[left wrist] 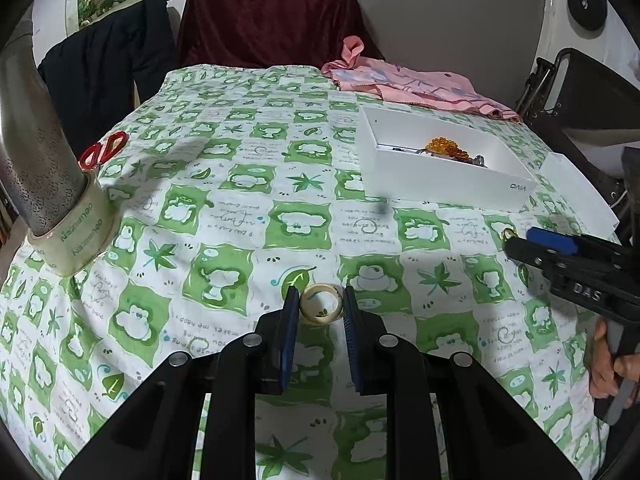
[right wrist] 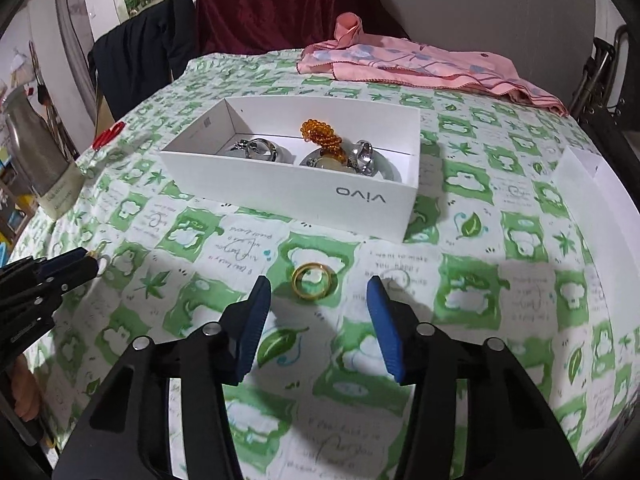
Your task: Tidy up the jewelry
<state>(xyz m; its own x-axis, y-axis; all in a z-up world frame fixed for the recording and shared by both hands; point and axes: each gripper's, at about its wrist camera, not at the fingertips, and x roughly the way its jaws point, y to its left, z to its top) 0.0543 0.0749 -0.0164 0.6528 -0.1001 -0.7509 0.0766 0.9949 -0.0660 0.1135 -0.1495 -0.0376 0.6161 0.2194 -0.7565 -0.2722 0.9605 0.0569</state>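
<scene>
A cream bangle (left wrist: 321, 304) lies flat on the green-and-white cloth between the fingertips of my left gripper (left wrist: 320, 305); the jaws stand close on either side, contact unclear. A gold ring (right wrist: 312, 280) lies on the cloth just ahead of my open, empty right gripper (right wrist: 319, 292). The ring also shows in the left wrist view (left wrist: 509, 234), at the tip of the right gripper (left wrist: 520, 246). A white box (right wrist: 288, 190) behind the ring holds an amber bead bracelet (right wrist: 320, 132) and silver pieces (right wrist: 256, 150). The box (left wrist: 440, 184) is at the right in the left wrist view.
A pink cloth (right wrist: 420, 64) lies at the table's far edge. Red scissors (left wrist: 102, 150) and a metal jug (left wrist: 36, 160) standing in a tape roll (left wrist: 76, 236) are at the left. A white lid (right wrist: 588, 192) lies right. A dark red chair (left wrist: 268, 16) stands behind.
</scene>
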